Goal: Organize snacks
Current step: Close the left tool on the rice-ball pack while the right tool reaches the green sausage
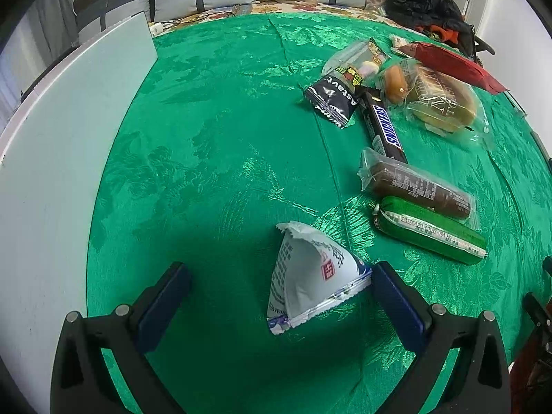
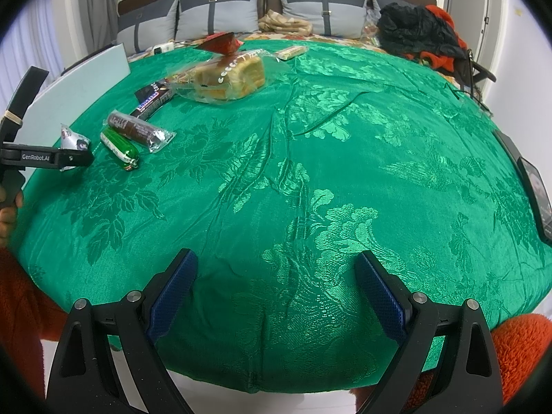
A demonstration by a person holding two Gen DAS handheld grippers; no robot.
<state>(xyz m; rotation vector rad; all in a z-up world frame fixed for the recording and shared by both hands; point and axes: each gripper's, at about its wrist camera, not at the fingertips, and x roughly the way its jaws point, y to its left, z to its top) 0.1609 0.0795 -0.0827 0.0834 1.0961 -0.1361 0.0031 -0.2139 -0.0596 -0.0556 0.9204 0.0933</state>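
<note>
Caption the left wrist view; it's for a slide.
Open left tool straddles a white triangular pouch on green tablecloth.

Left wrist view: triangular pouch [image 1: 310,272] on counter [image 1: 214,145], lower centre, between left tongs [image 1: 279,307], touching right finger pad. Wrapped sausage [image 1: 431,231] right of pouch; bar-shaped cake pack [image 1: 417,186] just above, touching it. Snickers bar [image 1: 383,127] above that, running toward upper right. Small sachet [image 1: 331,100] left of Snickers top end. Bread bag [image 1: 441,100] right of Snickers. Flat board [image 1: 69,138] along left edge. Right wrist view: right tongs [image 2: 276,293] bottom centre over bare counter; snacks upper left.
</note>
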